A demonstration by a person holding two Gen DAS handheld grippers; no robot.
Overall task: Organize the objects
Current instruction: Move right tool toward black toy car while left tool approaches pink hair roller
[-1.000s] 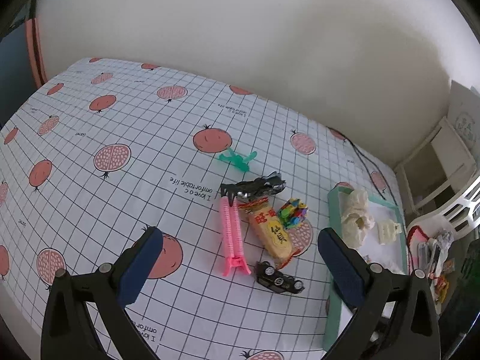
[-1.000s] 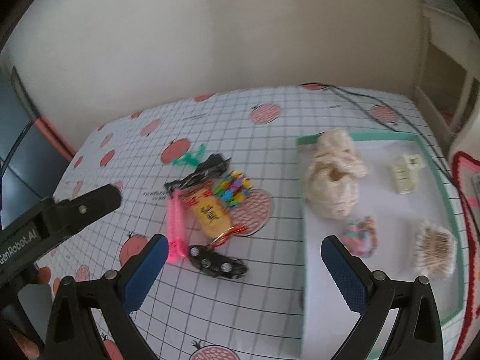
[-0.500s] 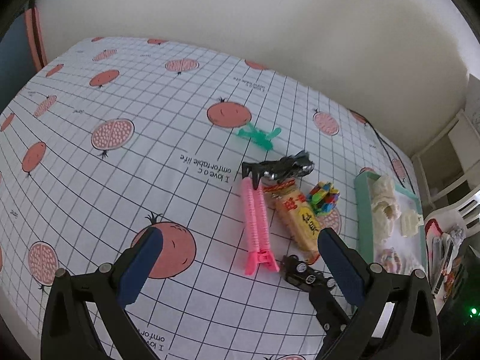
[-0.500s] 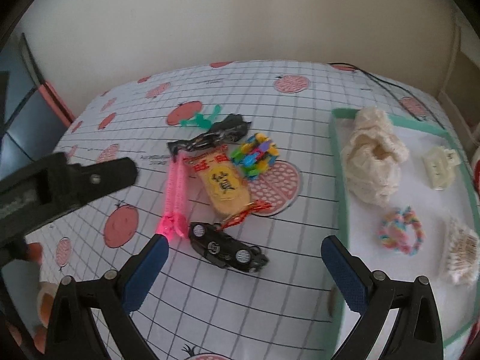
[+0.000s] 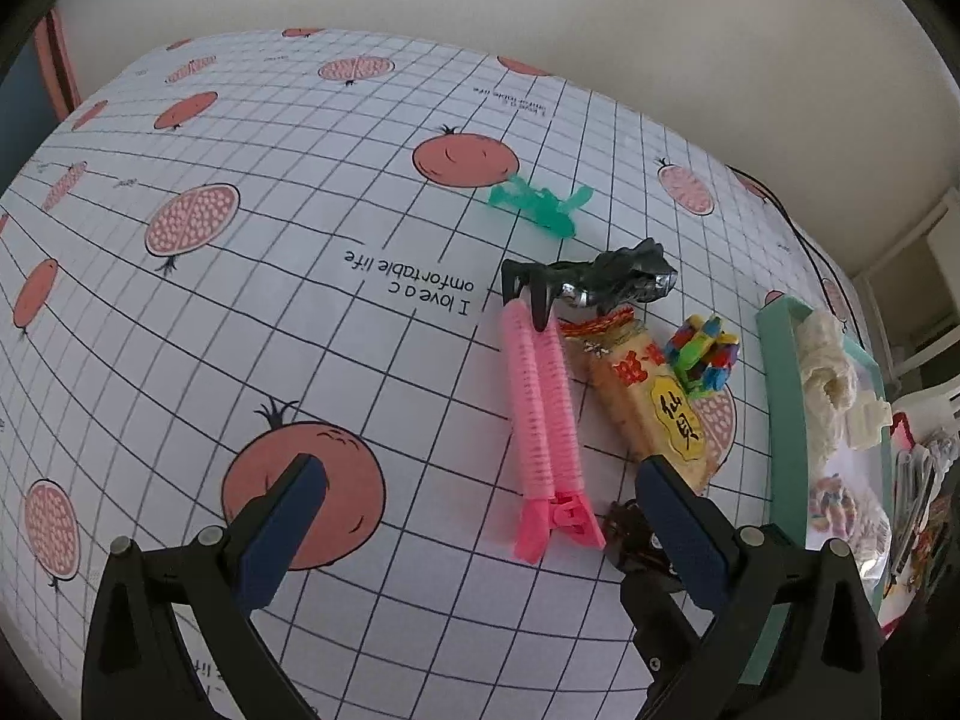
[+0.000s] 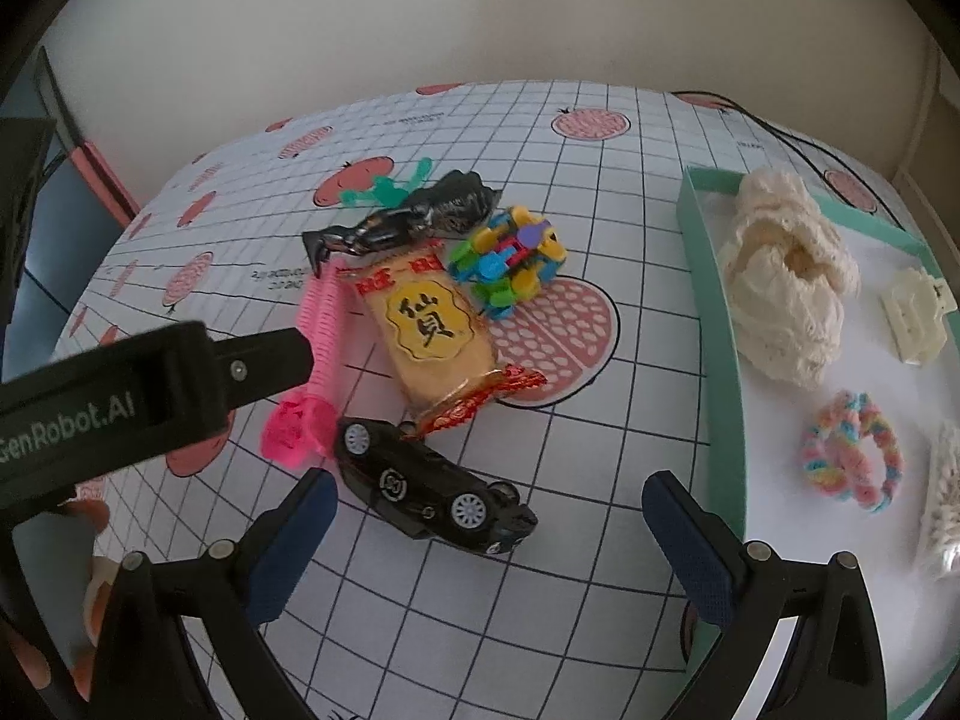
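Clearly the surface [image 6: 630, 96] is split for sorting: the tray [image 6: 711, 324] at 3 o'clock already holds soft hair things, while the loose cluster lies centre. Both the right gripper [image 6: 489, 516] and left gripper [image 5: 480, 492] hang spread and empty, the right framing the car [image 6: 429, 489], likely because it lies nearest.

Hidden and cut-off bits on the table

In the left wrist view we see the toy car [image 5: 636, 534] mostly hidden behind the left gripper's right finger [image 5: 684, 528]. In the right wrist view, the left gripper's body [image 6: 150, 384] at nine o'clock covers part of the pink hair roller [image 6: 318, 336], the tray [image 6: 714, 324] runs off the frame at three o'clock, and the tablecloth's small print stays unreadable.
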